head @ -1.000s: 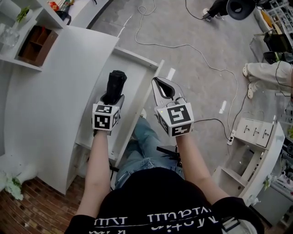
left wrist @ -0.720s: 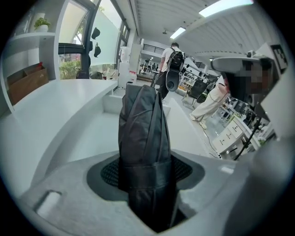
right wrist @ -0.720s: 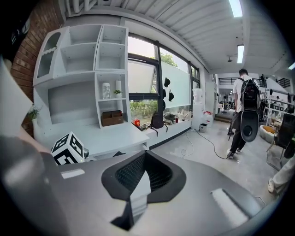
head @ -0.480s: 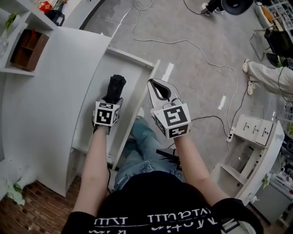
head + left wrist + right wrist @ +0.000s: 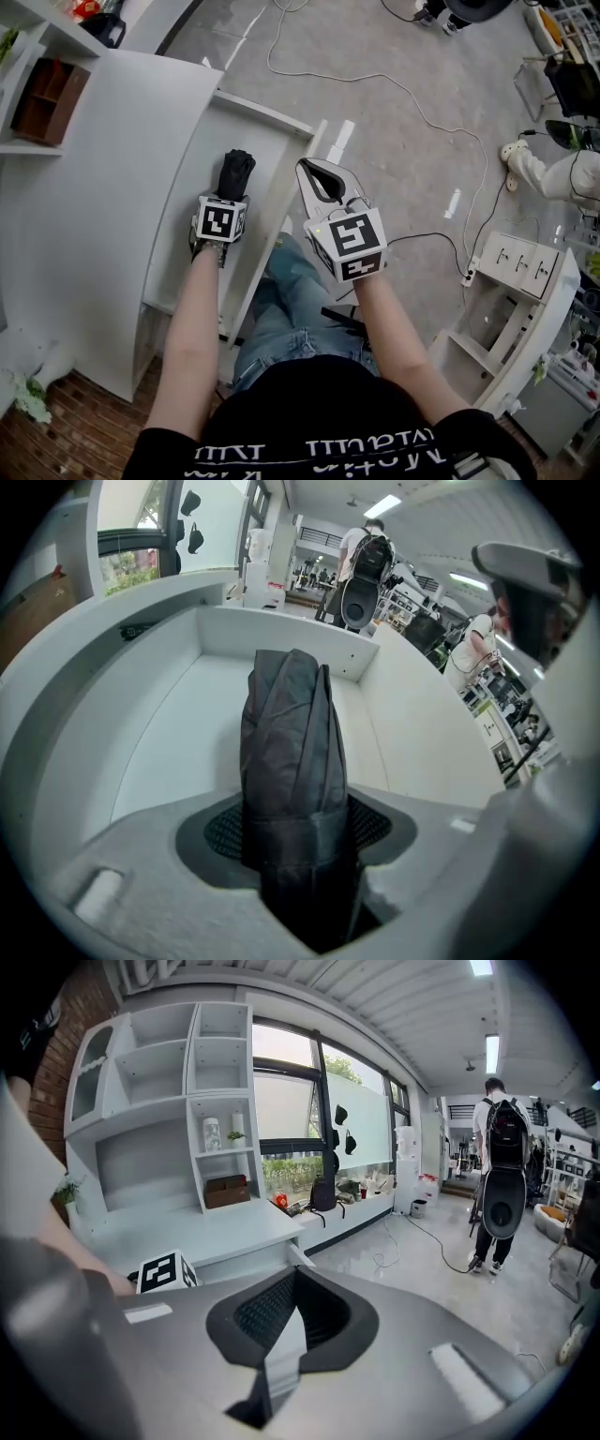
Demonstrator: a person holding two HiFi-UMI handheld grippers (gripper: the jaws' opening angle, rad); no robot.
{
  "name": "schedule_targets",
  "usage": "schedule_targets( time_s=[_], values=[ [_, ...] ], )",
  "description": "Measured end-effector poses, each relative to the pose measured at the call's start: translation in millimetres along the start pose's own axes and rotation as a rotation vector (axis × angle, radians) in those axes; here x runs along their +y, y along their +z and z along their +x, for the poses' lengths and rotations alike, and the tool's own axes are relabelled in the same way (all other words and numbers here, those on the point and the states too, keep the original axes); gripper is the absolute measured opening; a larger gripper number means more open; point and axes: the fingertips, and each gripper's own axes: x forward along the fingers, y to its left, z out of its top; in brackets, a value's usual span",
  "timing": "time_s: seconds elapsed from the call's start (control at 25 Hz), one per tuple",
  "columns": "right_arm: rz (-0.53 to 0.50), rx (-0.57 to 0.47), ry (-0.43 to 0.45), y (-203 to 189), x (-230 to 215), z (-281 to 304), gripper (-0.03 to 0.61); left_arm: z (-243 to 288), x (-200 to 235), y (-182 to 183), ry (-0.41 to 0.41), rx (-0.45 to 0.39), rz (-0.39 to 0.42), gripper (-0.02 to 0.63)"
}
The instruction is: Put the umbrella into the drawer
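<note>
Left tongs (image 5: 300,853) clamp the folded black umbrella (image 5: 291,752) by its near end. It projects toward 12 o'clock, its long axis running along the open white drawer (image 5: 200,141) directly beneath. Right tongs (image 5: 279,1335), drawn together and empty, hang at 3 o'clock, outside the drawer.

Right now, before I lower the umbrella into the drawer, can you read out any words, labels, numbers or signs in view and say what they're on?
Shirt print: white letters on the person's black shirt, upside down and cut by the frame edge; unreadable.
Marker cubes: black-and-white square patterns only, no words.
Umbrella, drawer: no print visible.
</note>
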Motion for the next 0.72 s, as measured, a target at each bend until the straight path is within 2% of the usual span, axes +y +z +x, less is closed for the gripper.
schedule_targets(
  time_s=[0.24,0.4,0.6,0.72],
  values=[
    [0.004,0.017,-0.003,-6.0,-0.5,-1.3,0.006,8.7,2.7,-3.5,0.026,0.043,0.002,0.258],
    [0.004,0.022,-0.005,-8.5,1.7,-3.5,0.006,11.1,1.9,-4.3,0.031,0.037,0.021,0.266],
    [-0.006,0.011,0.001,-3.6,9.8,-11.3,0.006,1.0,1.5,-5.0,0.019,0.029,-0.003,0.309],
    [-0.009,0.0,-0.002,-1.0,13.0,-18.1,0.006,-9.4,2.3,-2.8,0.03,0.012,0.012,0.325]
  ],
)
